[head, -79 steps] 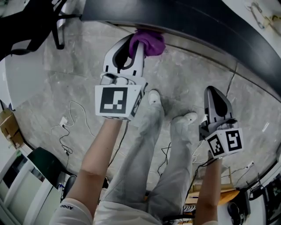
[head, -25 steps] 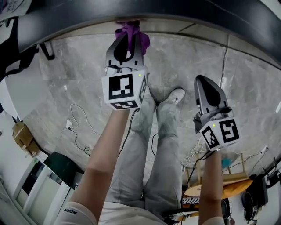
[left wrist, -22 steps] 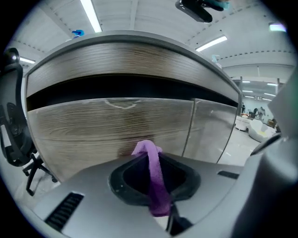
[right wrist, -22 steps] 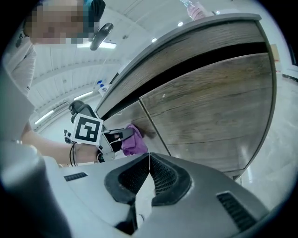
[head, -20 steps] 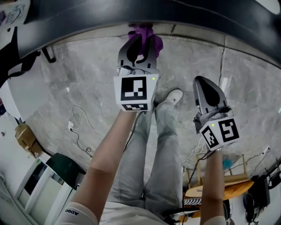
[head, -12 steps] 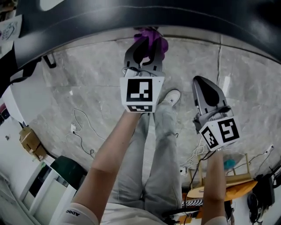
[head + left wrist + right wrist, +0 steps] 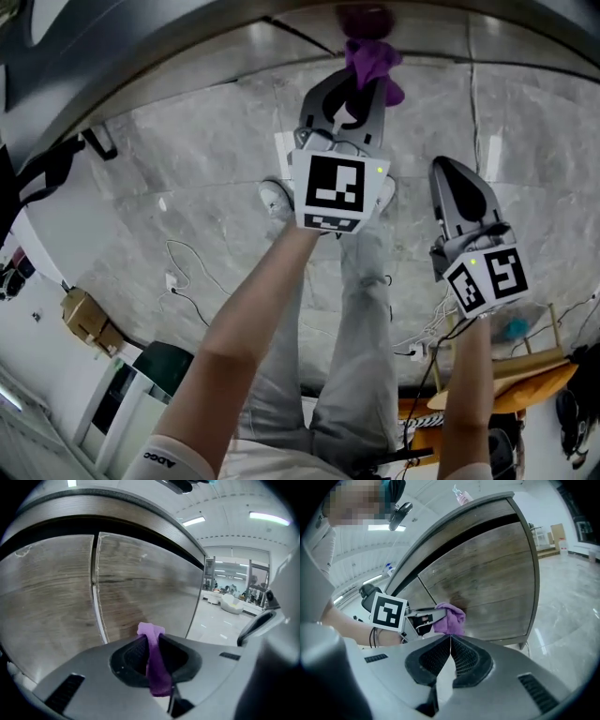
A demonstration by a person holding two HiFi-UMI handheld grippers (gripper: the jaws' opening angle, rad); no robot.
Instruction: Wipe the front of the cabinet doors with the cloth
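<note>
My left gripper (image 7: 361,80) is shut on a purple cloth (image 7: 371,62), whose bunched end presses against the wooden cabinet door (image 7: 487,583). In the left gripper view the cloth (image 7: 153,660) hangs pinched between the jaws, just right of the seam between two doors (image 7: 96,588). In the right gripper view the cloth (image 7: 450,618) touches the lower part of the right-hand door. My right gripper (image 7: 457,178) hangs shut and empty to the right, away from the cabinet; its jaws meet (image 7: 450,641).
The cabinet's dark top edge (image 7: 141,56) curves across the head view above a grey marble floor (image 7: 187,187). My legs and shoes (image 7: 275,197) stand below the grippers. Cables (image 7: 187,277) lie on the floor at left, and a wooden stool (image 7: 506,375) stands at right.
My left gripper has carried the cloth rightward along the cabinet front, from left of centre to nearly above the right gripper. The right gripper has stayed shut and hardly moved.
</note>
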